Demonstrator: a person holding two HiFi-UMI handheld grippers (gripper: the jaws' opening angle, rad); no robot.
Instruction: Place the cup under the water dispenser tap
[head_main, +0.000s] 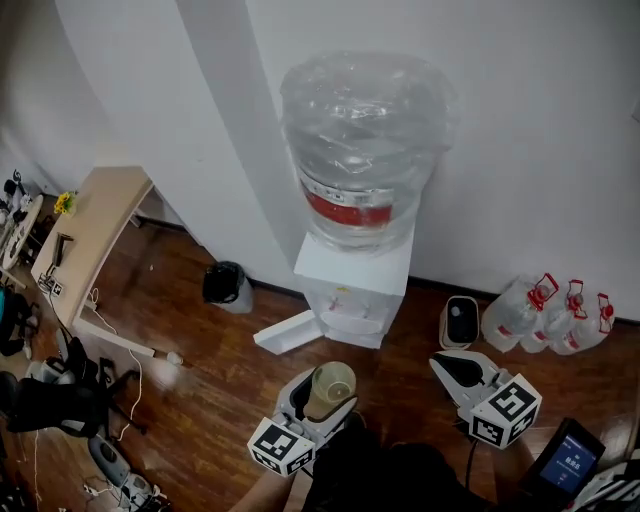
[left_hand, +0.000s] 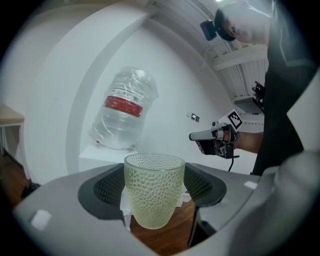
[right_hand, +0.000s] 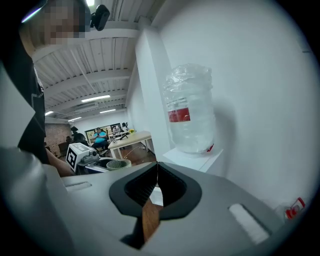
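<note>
Head view, looking steeply down on a wooden floor (head_main: 200, 390) before a white wall. The left gripper (head_main: 322, 392) has its jaws clamped on the cup (head_main: 331, 388), a pale yellow-green dimpled tumbler held upright, mouth up; in the left gripper view the cup (left_hand: 152, 190) sits between the dark ribbed pads (left_hand: 110, 187), which press its two sides. The cup is held above the floor, at 6 o'clock from the water dispenser (head_main: 352, 290) and apart from it, not under the tap (head_main: 343, 298). The dispenser is a white cabinet against the wall, carrying a large clear bottle (head_main: 362, 150) with a red label, wrapped in plastic film. The right gripper (head_main: 450, 366) lies at 3 o'clock of the left; in the right gripper view its jaws (right_hand: 156, 175) are closed together and empty. A black bin (head_main: 225, 283) stands at 9 o'clock of the dispenser's base, several water jugs (head_main: 550, 315) with red handles at 3 o'clock, and a light desk (head_main: 95, 235) at 9 o'clock near the frame's edge
</note>
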